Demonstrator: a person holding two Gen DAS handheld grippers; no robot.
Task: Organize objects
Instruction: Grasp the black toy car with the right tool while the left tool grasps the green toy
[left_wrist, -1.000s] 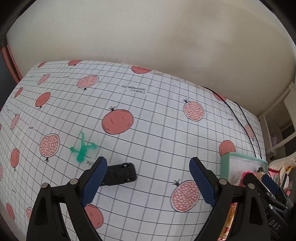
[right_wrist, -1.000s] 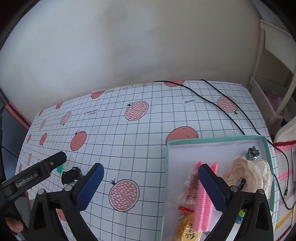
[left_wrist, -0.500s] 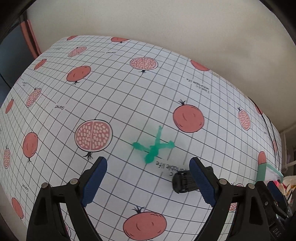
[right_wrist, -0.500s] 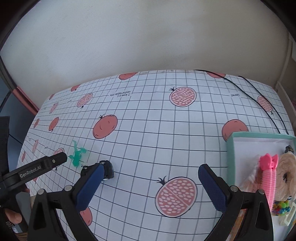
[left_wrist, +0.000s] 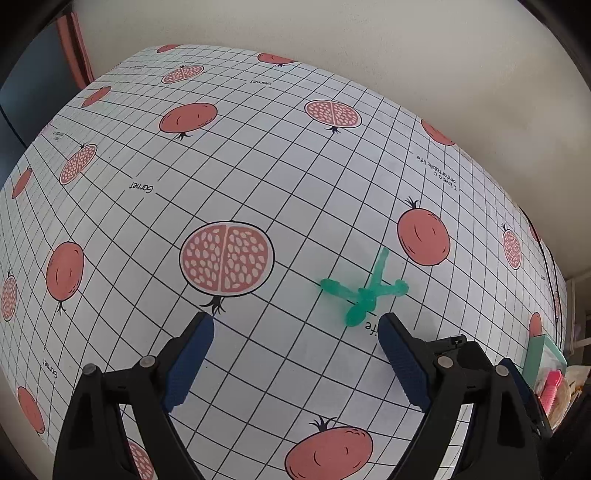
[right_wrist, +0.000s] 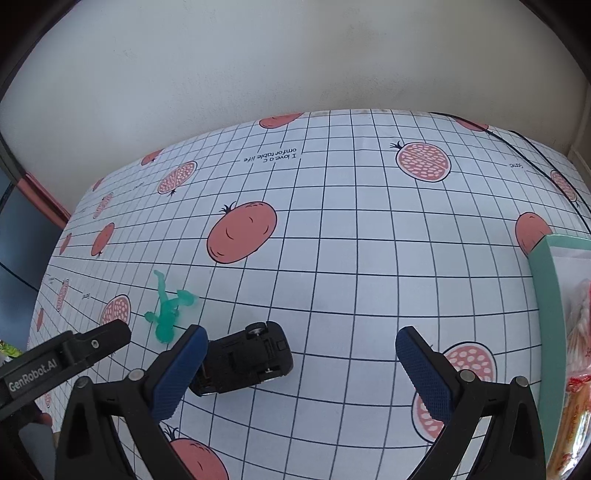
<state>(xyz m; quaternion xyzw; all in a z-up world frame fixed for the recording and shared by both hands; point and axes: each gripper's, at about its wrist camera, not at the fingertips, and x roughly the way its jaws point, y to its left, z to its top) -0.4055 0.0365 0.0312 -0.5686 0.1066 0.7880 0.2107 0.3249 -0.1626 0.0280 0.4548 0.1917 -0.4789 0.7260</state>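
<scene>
Left wrist view: the left hand-held gripper (left_wrist: 295, 354) is wide open and empty above the green toy figure (left_wrist: 364, 291) on the table (left_wrist: 258, 166), likely to grab it. The right hand-held gripper (right_wrist: 297, 363) gapes empty near the black toy car (right_wrist: 245, 356).

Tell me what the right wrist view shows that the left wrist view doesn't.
Only the right wrist view shows the black toy car, lying on its side by the right gripper, and the white inside of the teal box. Only the left wrist view shows the pink items in that box. Both show the green toy figure lying on the pomegranate tablecloth, with both grippers open and empty.
</scene>
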